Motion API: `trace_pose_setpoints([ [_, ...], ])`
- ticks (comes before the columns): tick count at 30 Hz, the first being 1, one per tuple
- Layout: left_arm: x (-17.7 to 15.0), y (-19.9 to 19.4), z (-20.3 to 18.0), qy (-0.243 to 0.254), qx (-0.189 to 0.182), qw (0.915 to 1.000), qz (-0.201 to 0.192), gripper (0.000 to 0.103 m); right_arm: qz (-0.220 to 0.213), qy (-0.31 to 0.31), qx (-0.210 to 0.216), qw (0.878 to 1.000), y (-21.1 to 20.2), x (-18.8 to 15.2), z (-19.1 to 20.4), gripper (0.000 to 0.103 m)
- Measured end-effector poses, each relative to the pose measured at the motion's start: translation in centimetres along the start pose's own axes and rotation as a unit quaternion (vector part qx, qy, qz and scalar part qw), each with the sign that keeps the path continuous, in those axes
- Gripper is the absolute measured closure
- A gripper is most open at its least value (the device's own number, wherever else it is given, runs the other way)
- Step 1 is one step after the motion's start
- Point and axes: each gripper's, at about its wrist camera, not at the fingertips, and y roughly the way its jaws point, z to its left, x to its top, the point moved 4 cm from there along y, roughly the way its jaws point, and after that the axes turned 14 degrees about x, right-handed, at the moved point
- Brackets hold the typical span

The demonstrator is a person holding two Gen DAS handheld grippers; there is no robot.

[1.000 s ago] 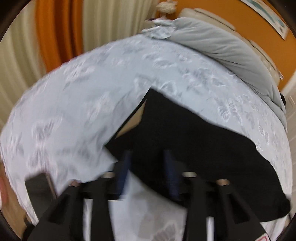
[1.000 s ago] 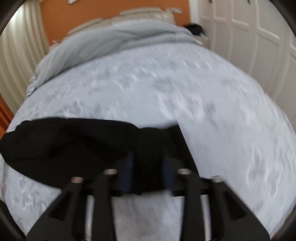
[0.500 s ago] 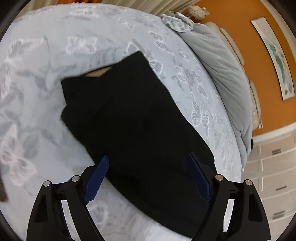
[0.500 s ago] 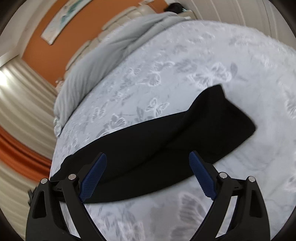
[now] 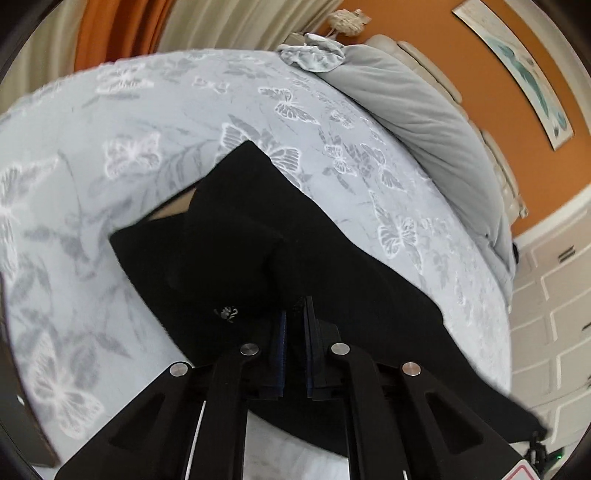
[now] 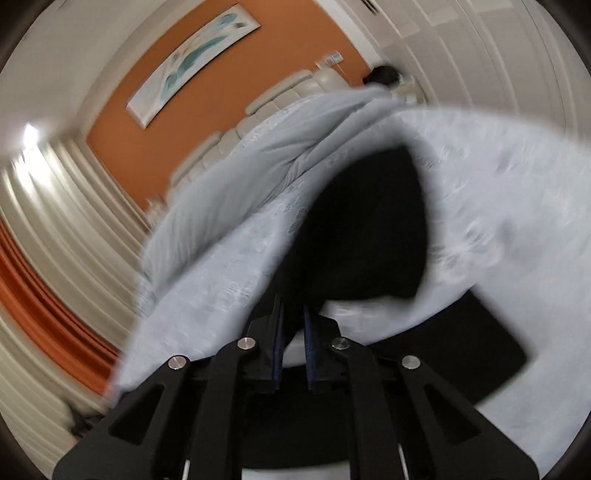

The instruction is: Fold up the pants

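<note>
Black pants (image 5: 280, 258) lie folded lengthwise on a pale blue butterfly-print bedspread (image 5: 129, 147). In the left wrist view my left gripper (image 5: 294, 325) is shut on the near edge of the pants, with fabric bunched just ahead of the pads. A small grey logo (image 5: 227, 313) shows on the cloth. In the blurred right wrist view my right gripper (image 6: 293, 321) is shut on the pants (image 6: 365, 229) and holds a lifted end above the bed, while another part (image 6: 461, 350) lies flat below.
A rolled grey duvet (image 5: 417, 122) lies along the far side of the bed by a cream headboard (image 6: 280, 99). An orange wall with a picture (image 6: 192, 59), curtains (image 5: 110, 33) and white cupboard doors (image 5: 554, 295) surround the bed.
Half a second ago both grippers were open above the flat pants. Both have since closed on the fabric, and the right one has lifted its end, moving fast.
</note>
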Motion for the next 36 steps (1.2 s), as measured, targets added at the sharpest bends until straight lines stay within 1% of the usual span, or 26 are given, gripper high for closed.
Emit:
trace_pose_setpoints([
  [1, -0.1, 0.4, 0.2, 0.005, 0.007, 1.0, 0.005, 0.097, 0.021, 0.011, -0.029, 0.999, 0.2, -1.0, -1.6, 0.094],
  [2, -0.3, 1.1, 0.5, 0.007, 0.021, 0.9996, 0.015, 0.096, 0.06, 0.055, -0.058, 0.995, 1.0, -2.8, -4.9, 0.094],
  [4, -0.8, 1.8, 1.0, 0.007, 0.025, 0.9992, 0.029, 0.094, 0.133, 0.131, -0.093, 0.978, 2.7, -5.8, -10.0, 0.093],
  [5, -0.9, 1.9, 1.1, 0.006, 0.027, 0.9991, 0.032, 0.09, 0.152, 0.134, -0.101, 0.974, 3.0, -6.5, -10.6, 0.09],
  [6, -0.9, 1.9, 1.3, 0.003, 0.025, 0.9992, 0.031, 0.089, 0.156, 0.123, -0.107, 0.974, 3.0, -6.6, -10.6, 0.087],
  [7, -0.9, 1.6, 1.5, -0.003, 0.018, 0.9993, 0.032, 0.08, 0.149, 0.111, -0.104, 0.977, 2.8, -6.3, -10.1, 0.079],
  [8, -1.0, 1.3, 1.8, -0.015, 0.007, 0.9993, 0.033, 0.061, 0.14, 0.096, -0.101, 0.98, 2.5, -5.8, -9.1, 0.071],
  [9, -1.2, 1.0, 2.1, -0.028, -0.005, 0.9991, 0.033, 0.052, 0.126, 0.088, -0.09, 0.984, 1.9, -5.3, -8.4, 0.041],
  [10, -1.2, 0.8, 2.2, -0.041, -0.019, 0.9984, 0.035, 0.037, 0.114, 0.083, -0.086, 0.986, 1.9, -5.0, -8.1, 0.02],
  [11, -1.3, 0.7, 2.3, -0.054, -0.033, 0.9972, 0.04, 0.027, 0.091, 0.074, -0.089, 0.989, 1.6, -4.4, -7.6, 0.017],
  [12, -1.4, 0.8, 2.4, -0.068, -0.048, 0.9954, 0.048, 0.026, 0.085, 0.073, -0.091, 0.989, 1.9, -4.1, -7.5, 0.017],
  [15, -1.2, 1.8, 2.5, -0.094, -0.06, 0.9918, 0.063, 0.025, 0.077, 0.121, -0.085, 0.986, 3.2, -4.0, -9.0, 0.02],
  [18, -0.8, 3.3, 2.7, -0.115, -0.071, 0.988, 0.075, 0.028, 0.078, 0.156, -0.078, 0.982, 4.3, -4.3, -10.6, 0.047],
  [19, -0.6, 3.7, 2.7, -0.116, -0.072, 0.9877, 0.075, 0.039, 0.079, 0.162, -0.079, 0.98, 4.3, -4.5, -11.2, 0.065],
  [20, -0.3, 3.8, 2.5, -0.11, -0.064, 0.9895, 0.069, 0.071, 0.079, 0.167, -0.084, 0.979, 4.6, -4.5, -11.5, 0.077],
  [21, -0.1, 3.8, 2.5, -0.101, -0.057, 0.9912, 0.063, 0.089, 0.077, 0.169, -0.084, 0.979, 4.7, -4.4, -11.4, 0.093],
  [22, 0.2, 3.5, 2.3, -0.095, -0.06, 0.992, 0.058, 0.096, 0.073, 0.17, -0.078, 0.98, 4.6, -4.3, -11.3, 0.093],
  [23, 0.4, 2.7, 2.4, -0.101, -0.069, 0.9913, 0.049, 0.096, 0.057, 0.167, -0.062, 0.982, 3.9, -3.6, -10.3, 0.093],
  [26, 1.1, -0.9, 2.8, -0.115, -0.123, 0.9854, 0.027, 0.097, 0.019, 0.123, -0.018, 0.992, 1.1, -1.3, -6.2, 0.093],
  [27, 1.2, -1.8, 3.0, -0.106, -0.122, 0.9867, 0.019, 0.097, 0.016, 0.111, -0.015, 0.994, 0.5, -1.2, -5.6, 0.093],
  [29, 1.0, -1.6, 3.8, -0.09, -0.087, 0.992, 0.018, 0.096, 0.032, 0.088, -0.044, 0.995, 0.3, -1.7, -5.8, 0.093],
  [31, 0.4, 0.9, 5.5, -0.088, -0.024, 0.9947, 0.048, 0.096, 0.078, 0.113, -0.077, 0.988, 1.6, -3.3, -8.3, 0.093],
  [32, 0.0, 2.5, 6.2, -0.084, 0.0, 0.9937, 0.074, 0.096, 0.105, 0.135, -0.09, 0.981, 2.4, -4.5, -9.9, 0.093],
  [33, -0.4, 3.0, 6.7, -0.086, 0.001, 0.9926, 0.085, 0.096, 0.128, 0.157, -0.106, 0.973, 3.0, -5.7, -11.4, 0.092],
  [34, -0.4, 2.9, 6.9, -0.093, -0.006, 0.992, 0.086, 0.095, 0.136, 0.167, -0.107, 0.971, 3.1, -6.2, -11.9, 0.089],
  [36, 0.0, 1.2, 6.3, -0.085, -0.02, 0.9943, 0.061, 0.092, 0.133, 0.164, -0.099, 0.972, 2.9, -5.9, -11.7, 0.087],
])
